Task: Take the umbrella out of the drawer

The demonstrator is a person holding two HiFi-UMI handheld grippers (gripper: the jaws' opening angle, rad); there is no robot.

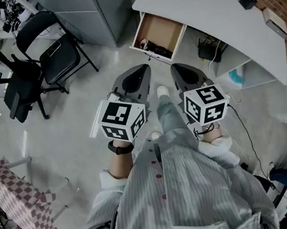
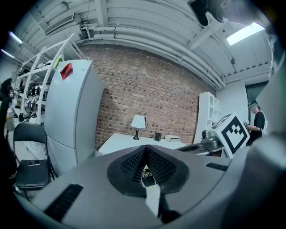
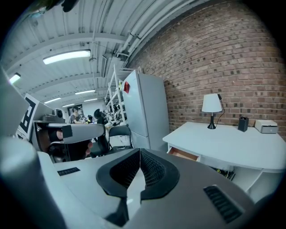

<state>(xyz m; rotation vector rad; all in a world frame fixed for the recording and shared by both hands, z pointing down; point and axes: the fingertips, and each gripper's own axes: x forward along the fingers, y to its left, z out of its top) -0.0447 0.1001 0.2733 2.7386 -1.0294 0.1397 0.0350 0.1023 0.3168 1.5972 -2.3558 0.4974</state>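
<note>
Jaws pressed together on both sides, nothing between them: left gripper (image 2: 145,153) and right gripper (image 3: 139,154) are held out side by side, well short of the target. The umbrella should be in the one open drawer (image 1: 162,30) on the desk's (image 1: 209,16) left; dark things (image 1: 150,45) bunch at its near end, but I can't pick the umbrella out. This looks like the approach step. Next: close in, spread one pair, reach inside. Count: one drawer, one desk, one lamp (image 3: 211,107), two chairs (image 1: 56,52) far left.

You'll find nothing readable: your marker cubes (image 1: 123,119) show only black-and-white squares, and the red tag (image 2: 66,70) on the fridge (image 2: 71,116) is too small to read.
</note>
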